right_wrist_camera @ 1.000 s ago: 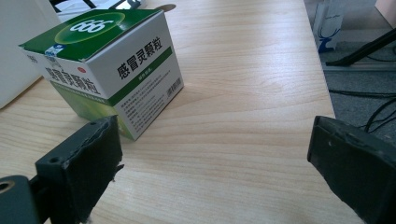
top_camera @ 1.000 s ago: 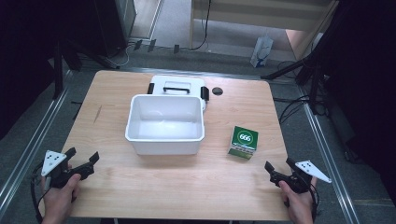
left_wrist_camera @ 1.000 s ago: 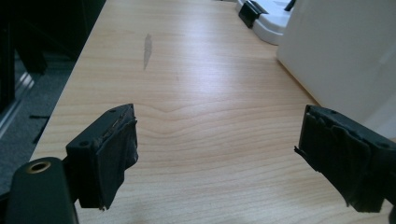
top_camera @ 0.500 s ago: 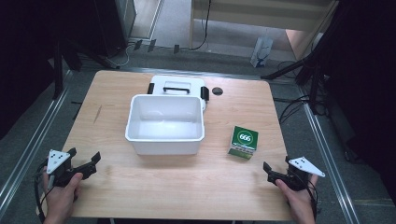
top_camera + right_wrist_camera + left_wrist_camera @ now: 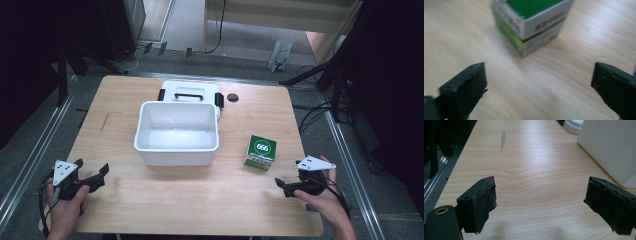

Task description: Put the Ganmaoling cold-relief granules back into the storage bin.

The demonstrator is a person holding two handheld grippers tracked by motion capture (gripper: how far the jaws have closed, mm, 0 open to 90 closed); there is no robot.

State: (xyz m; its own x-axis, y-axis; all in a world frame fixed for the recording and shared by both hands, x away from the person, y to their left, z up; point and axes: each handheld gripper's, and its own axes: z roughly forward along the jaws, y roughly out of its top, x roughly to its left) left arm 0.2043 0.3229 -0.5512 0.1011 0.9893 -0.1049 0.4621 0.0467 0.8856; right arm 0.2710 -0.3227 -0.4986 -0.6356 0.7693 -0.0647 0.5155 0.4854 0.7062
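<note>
Both your tools released over the pale wooden worktop (image 5: 150, 210).
Open white plastic bin (image 5: 177, 132) sits centre, green-and-white carton (image 5: 261, 152) right; left tool (image 5: 97, 175), right tool (image 5: 281, 184) grasp nothing.

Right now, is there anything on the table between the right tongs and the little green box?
No, nothing visible. The right tongs are open and aimed at the green box, with just bare wooden table in between. The white tub sits off to the side.

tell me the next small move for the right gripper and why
Probably ease the right gripper forward toward the green box. Its jaws stand open and empty, the box sits just ahead of them on the table, apart from the white bin.
</note>
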